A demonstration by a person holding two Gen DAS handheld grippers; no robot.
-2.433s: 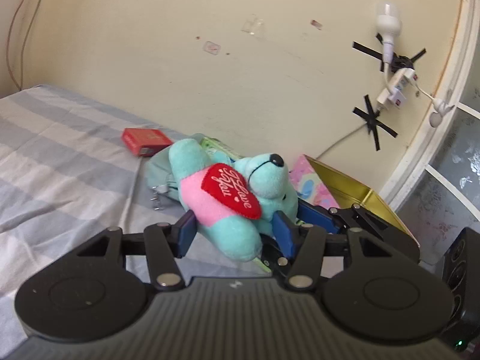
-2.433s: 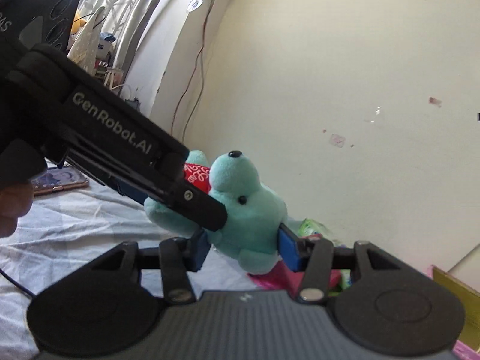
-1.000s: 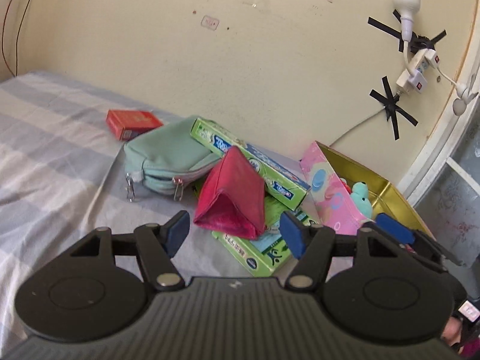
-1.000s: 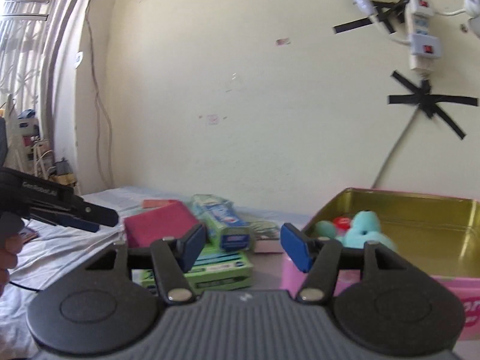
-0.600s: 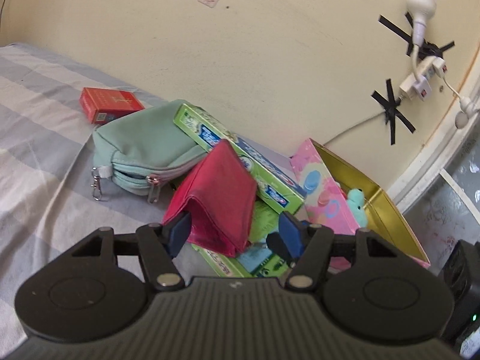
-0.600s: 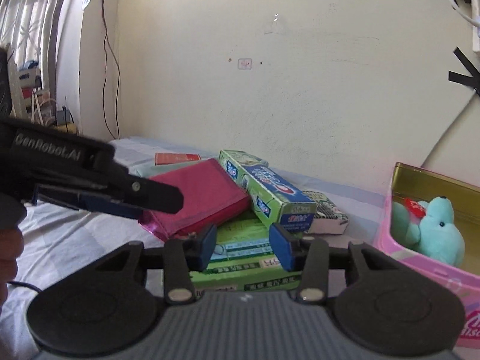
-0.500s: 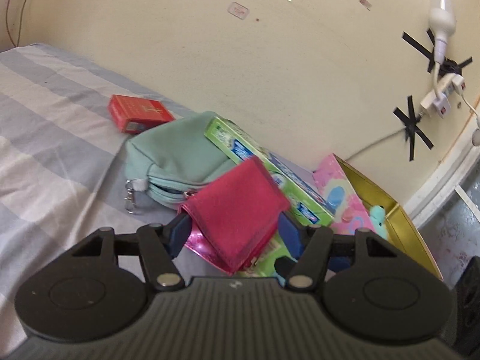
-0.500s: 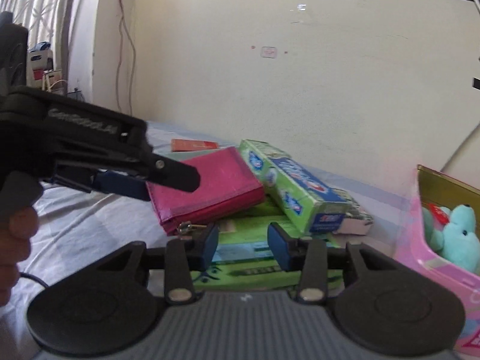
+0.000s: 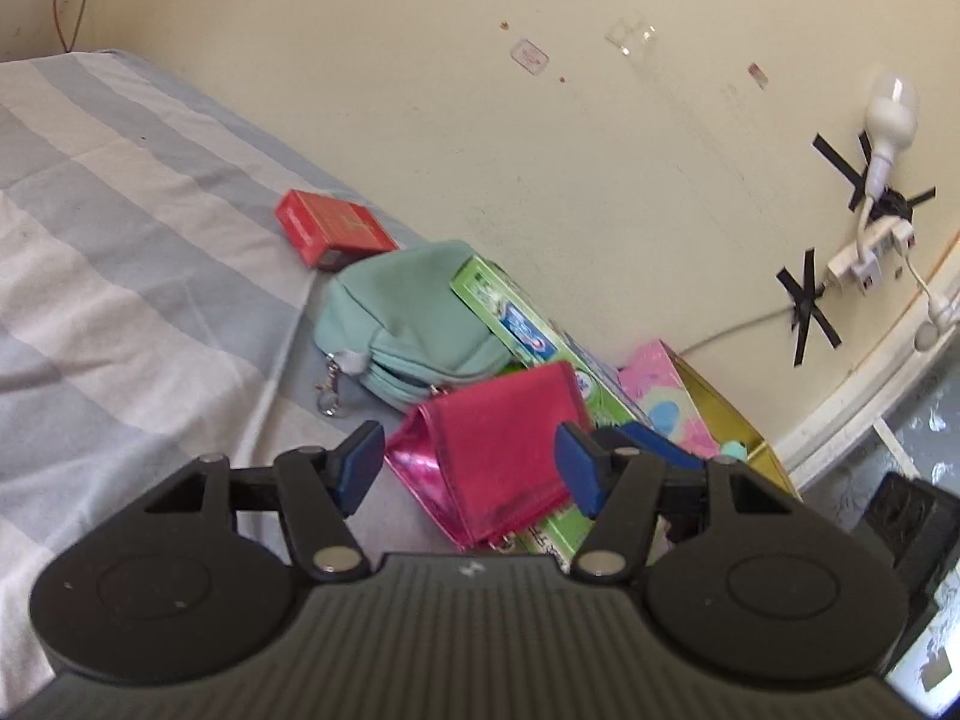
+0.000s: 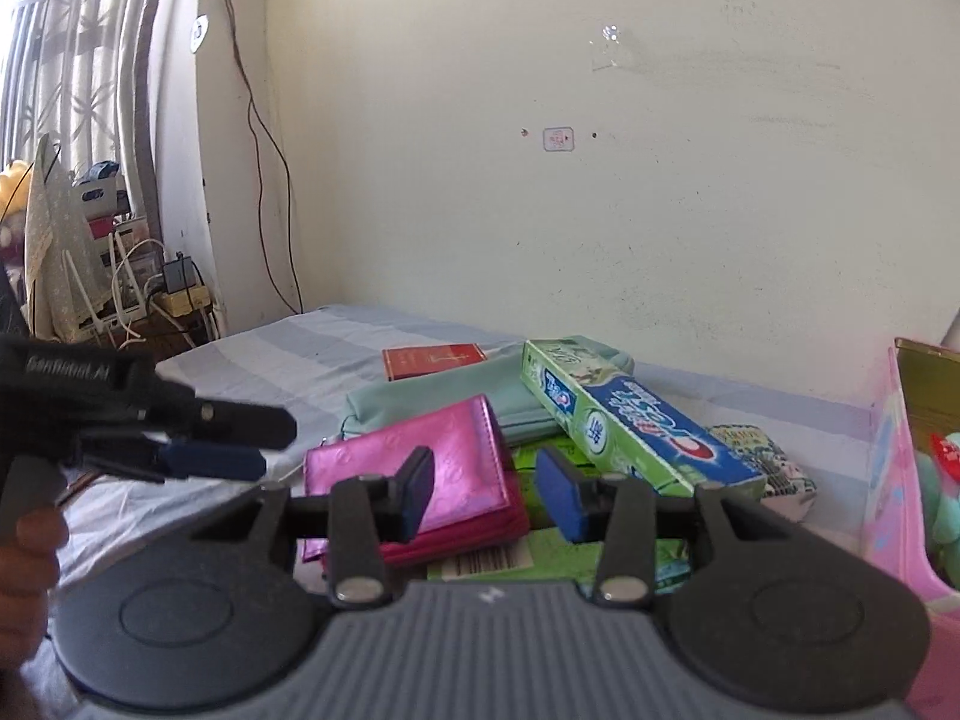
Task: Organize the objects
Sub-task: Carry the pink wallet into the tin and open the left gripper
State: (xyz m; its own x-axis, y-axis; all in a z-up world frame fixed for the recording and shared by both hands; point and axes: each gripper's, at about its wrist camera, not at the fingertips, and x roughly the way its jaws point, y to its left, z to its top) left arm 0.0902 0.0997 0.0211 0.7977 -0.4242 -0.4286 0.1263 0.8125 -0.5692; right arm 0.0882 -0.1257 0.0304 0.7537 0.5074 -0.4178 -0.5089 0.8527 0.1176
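A shiny pink wallet (image 9: 498, 450) lies on a pile of green boxes (image 10: 540, 558) on the bed. My left gripper (image 9: 468, 468) is open, its pads on either side of the wallet without touching it. My right gripper (image 10: 486, 495) is open and empty, just above the wallet's (image 10: 432, 456) right edge. A green toothpaste box (image 10: 630, 420) leans across the pile. A mint zip pouch (image 9: 408, 324) lies behind it. The teal plush bear (image 10: 942, 492) sits in the pink tin (image 10: 894, 468) at the right.
A red box (image 9: 330, 228) lies near the wall on the striped sheet (image 9: 120, 276). The wall carries a taped power strip and bulb (image 9: 870, 240). The left gripper shows in the right wrist view (image 10: 210, 450) at left. Cables and clutter stand by the window (image 10: 150, 288).
The bear went from both grippers into the tin. Both grippers then swung back to the pile, and the left one has closed in around the pink wallet.
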